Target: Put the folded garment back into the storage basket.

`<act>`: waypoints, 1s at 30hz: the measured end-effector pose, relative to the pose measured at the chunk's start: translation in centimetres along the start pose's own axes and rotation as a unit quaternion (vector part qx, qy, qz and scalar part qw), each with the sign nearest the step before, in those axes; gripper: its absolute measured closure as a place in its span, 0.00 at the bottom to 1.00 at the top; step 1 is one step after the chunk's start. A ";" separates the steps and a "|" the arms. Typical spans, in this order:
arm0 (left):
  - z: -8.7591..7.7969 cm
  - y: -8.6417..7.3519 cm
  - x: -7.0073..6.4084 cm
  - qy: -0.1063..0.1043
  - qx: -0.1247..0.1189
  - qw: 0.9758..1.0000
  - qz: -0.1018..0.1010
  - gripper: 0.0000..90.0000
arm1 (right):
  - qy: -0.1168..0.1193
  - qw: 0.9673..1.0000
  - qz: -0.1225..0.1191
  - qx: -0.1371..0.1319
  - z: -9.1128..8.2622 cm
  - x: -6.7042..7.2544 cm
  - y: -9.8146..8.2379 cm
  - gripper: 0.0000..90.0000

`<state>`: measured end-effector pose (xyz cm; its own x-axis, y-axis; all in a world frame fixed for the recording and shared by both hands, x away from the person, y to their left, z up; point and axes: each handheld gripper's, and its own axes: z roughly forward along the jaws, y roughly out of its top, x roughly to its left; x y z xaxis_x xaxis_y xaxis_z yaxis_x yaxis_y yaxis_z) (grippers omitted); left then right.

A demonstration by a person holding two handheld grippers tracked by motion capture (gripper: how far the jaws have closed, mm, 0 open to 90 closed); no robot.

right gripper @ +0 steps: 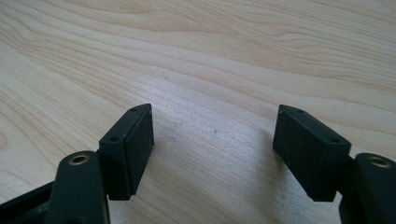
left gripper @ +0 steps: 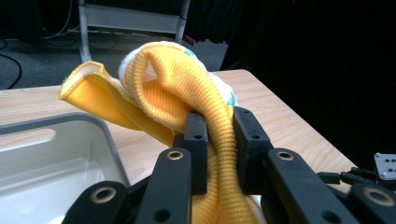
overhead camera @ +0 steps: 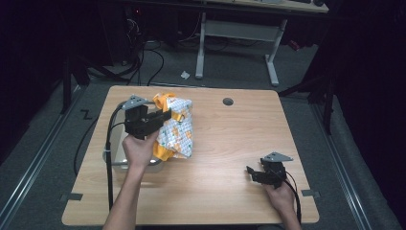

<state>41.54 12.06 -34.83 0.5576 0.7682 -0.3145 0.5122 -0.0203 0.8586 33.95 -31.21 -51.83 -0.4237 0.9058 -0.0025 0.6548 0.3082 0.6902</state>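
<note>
Left gripper (overhead camera: pixel 165 115) is up off the table (overhead camera: pixel 230 158) on the left side, jaws clamped tight on the yellow ribbed edge of a garment (overhead camera: pixel 176 128). In the left gripper view the gripper (left gripper: pixel 219 154) has that ribbed band squeezed between both pads, and the garment (left gripper: pixel 159 88) bunches up and folds over just beyond them. From the high view it hangs as a crumpled bundle, white with a small orange and green print and yellow trim, lifted above the left-centre of the table; whether its lower end touches the wood is hard to tell from here.

Below the left hand (overhead camera: pixel 139 149) sits a pale tray (overhead camera: pixel 115 160), near the left edge; the left gripper view shows the tray (left gripper: pixel 56 154) just beside the garment.

Over on the right, near side, the right gripper (overhead camera: pixel 253 173) rests low by the table in the right hand (overhead camera: pixel 280 194). The right gripper view shows the gripper (right gripper: pixel 212 144) with jaws spread wide, bare wood between them.

A round hole (overhead camera: pixel 228 101) sits in the far part of the table.
</note>
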 end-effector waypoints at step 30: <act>-3.1 -0.2 5.0 0.028 0.001 0.999 -0.036 0.86 | 0.000 1.000 0.001 0.000 0.0 0.0 0.0 0.33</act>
<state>42.21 17.87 -35.36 0.4815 0.8028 -0.3517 0.5505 0.0352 0.8341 33.97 -31.21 -51.84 -0.4224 0.9064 -0.0025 0.6549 0.3071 0.6905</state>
